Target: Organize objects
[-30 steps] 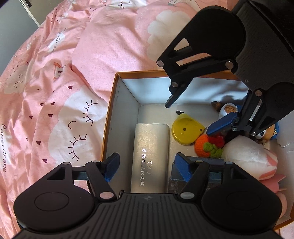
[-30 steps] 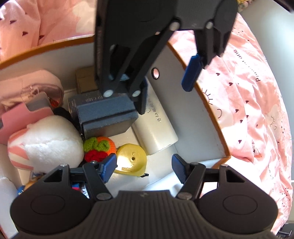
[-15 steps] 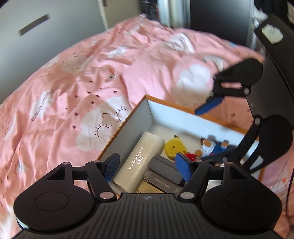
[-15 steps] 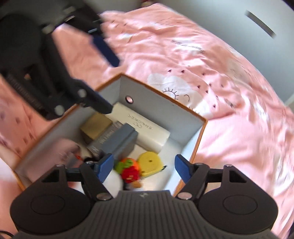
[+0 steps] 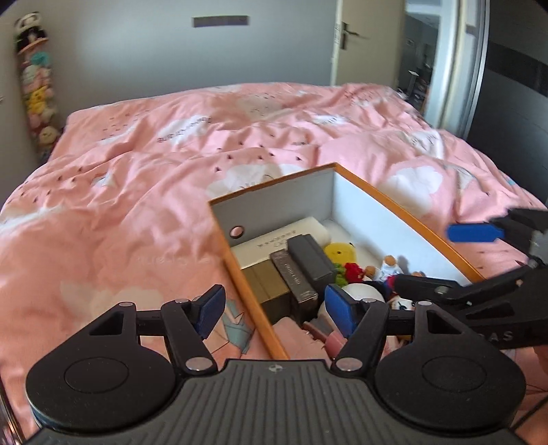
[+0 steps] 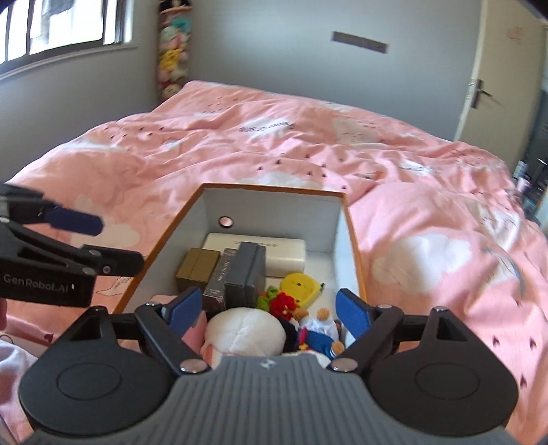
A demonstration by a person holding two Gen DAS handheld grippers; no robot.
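Observation:
An orange-rimmed cardboard box lies on the pink bed. Inside are a white case, dark grey boxes, a gold box, a yellow tape measure, a crocheted fruit, a white plush and a small doll. My left gripper is open and empty, above the box's near left rim. My right gripper is open and empty, above the box's near end. Each gripper shows in the other's view, the right and the left.
The pink duvet spreads all around the box. A hanging column of plush toys is in the far corner. A door and a dark wardrobe stand to the right. A window is at the left.
Both grippers have pulled up and back from inside the box, still open and empty. The views now take in the whole bed and room instead of the box interior.

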